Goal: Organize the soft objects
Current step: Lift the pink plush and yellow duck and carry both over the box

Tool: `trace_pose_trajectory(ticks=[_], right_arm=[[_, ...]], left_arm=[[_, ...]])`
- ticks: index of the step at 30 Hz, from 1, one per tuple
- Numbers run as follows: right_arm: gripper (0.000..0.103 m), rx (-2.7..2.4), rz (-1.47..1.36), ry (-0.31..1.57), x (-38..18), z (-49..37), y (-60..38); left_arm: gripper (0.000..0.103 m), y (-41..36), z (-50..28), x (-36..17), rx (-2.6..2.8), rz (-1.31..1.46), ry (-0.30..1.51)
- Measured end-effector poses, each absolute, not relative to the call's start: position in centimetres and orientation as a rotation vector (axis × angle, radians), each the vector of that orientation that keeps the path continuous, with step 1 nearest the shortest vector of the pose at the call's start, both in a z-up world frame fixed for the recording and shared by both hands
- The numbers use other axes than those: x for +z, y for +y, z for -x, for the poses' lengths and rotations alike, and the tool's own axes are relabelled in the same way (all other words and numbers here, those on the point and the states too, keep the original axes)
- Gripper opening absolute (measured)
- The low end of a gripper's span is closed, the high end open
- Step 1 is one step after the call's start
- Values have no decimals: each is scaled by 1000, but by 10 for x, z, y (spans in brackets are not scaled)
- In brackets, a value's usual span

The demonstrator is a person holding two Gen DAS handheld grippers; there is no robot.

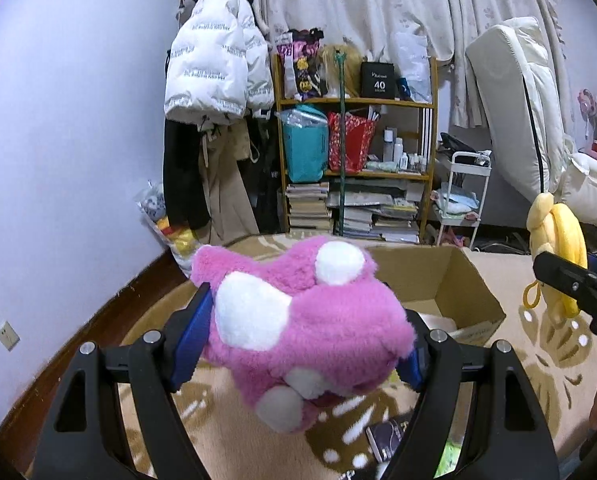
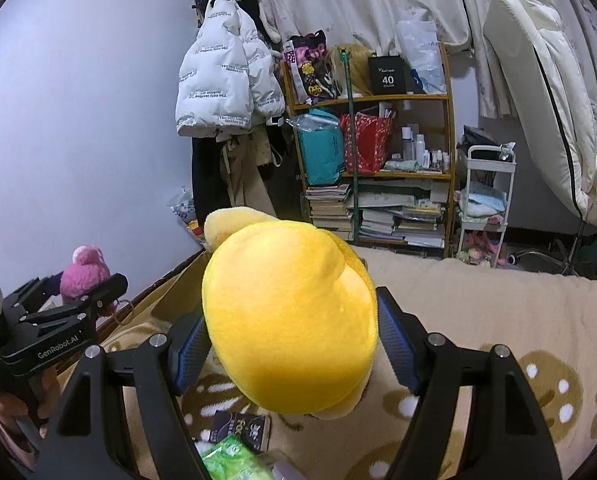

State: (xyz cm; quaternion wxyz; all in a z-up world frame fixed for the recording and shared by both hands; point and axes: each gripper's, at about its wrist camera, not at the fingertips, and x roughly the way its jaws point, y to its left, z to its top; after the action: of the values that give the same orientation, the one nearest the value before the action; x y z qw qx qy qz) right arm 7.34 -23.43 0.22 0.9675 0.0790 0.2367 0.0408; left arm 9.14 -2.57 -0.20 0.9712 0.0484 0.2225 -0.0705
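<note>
The left gripper (image 1: 304, 336) clenched a pink plush toy (image 1: 298, 320) with white patches between its blue pads, holding it in the air above a beige patterned rug (image 1: 234, 432). Just beyond the toy stood an open cardboard box (image 1: 450, 280); something pale lay inside, too hidden to identify. The right gripper (image 2: 292, 344) grasped a yellow plush toy (image 2: 286, 320), also lifted clear of the rug. A dark packet (image 2: 240, 428) and a green packet (image 2: 234, 460) lay on the rug beneath it.
</note>
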Motion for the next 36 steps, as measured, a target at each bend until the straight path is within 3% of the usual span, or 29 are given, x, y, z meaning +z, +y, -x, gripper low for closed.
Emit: trace_pose_trajectory(ticks=[20,36], right_arm=[[79,12,-104,412,11,-132,-234],[80,35,-141,506,-32,-157,-242]], left_arm=[[78,-46,-138,-1,-161,-91,417],[79,-60,-165,-39,-196,-117,491]])
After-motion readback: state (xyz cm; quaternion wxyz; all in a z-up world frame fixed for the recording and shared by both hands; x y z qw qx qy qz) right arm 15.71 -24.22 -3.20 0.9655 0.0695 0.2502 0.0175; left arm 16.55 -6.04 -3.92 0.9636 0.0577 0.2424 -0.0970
